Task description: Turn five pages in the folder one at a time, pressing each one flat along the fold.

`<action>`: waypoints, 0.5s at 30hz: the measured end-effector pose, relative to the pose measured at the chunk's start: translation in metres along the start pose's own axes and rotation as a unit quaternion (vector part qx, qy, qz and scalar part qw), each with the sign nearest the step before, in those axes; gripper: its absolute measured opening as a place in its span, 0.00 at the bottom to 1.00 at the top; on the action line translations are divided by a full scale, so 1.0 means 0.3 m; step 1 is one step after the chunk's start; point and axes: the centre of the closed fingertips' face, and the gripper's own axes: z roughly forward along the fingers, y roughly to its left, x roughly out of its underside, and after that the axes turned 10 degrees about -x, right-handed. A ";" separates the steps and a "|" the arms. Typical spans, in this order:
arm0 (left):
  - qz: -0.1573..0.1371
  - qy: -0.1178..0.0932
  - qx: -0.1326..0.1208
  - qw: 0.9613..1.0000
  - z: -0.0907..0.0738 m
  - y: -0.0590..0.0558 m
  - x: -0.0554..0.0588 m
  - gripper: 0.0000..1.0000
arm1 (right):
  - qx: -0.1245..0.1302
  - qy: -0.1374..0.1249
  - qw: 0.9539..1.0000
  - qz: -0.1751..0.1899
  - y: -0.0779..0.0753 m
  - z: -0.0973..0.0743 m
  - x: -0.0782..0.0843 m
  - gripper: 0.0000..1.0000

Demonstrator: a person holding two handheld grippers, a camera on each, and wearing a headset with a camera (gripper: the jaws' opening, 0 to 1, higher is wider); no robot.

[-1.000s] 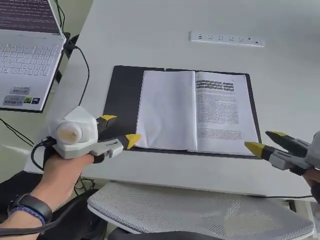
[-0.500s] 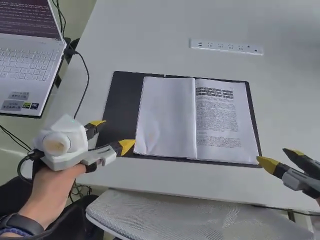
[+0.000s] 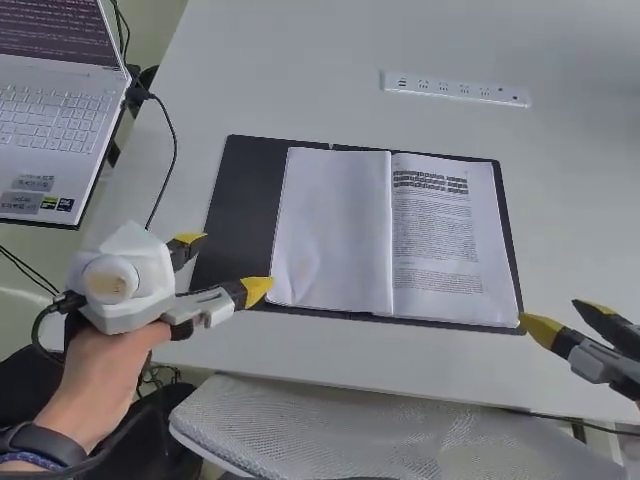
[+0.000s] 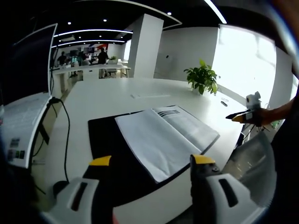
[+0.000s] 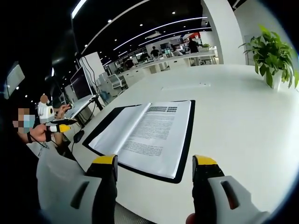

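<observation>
A black folder (image 3: 240, 215) lies open on the white table, with a blank left page (image 3: 335, 230) and a printed right page (image 3: 445, 240). It also appears as the folder (image 4: 159, 140) in the left gripper view and the folder (image 5: 145, 128) in the right gripper view. My left gripper (image 3: 220, 270) hovers open just off the folder's near left corner, nothing between its yellow tips. My right gripper (image 3: 570, 325) is open beyond the near right corner, off the table's front edge. The left gripper (image 4: 152, 161) and right gripper (image 5: 154, 161) hold nothing.
A laptop (image 3: 50, 110) sits at the far left with a black cable (image 3: 170, 140) trailing toward the folder. A white power strip (image 3: 455, 88) lies behind the folder. A mesh chair (image 3: 370, 430) stands under the table's front edge. A potted plant (image 5: 273, 58) stands to the right.
Both grippers have drawn back toward me and away from the folder, the right one further right and down. The pages lie as before.
</observation>
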 end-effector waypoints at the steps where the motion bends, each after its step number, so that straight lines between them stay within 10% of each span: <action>1: 0.000 0.000 -0.001 1.000 0.002 0.000 0.001 0.65 | 0.001 0.000 1.000 0.003 -0.004 0.000 0.001 0.63; 15: -0.005 -0.002 -0.017 1.000 0.001 0.041 0.000 0.65 | 0.015 -0.009 1.000 0.015 -0.028 -0.014 -0.001 0.63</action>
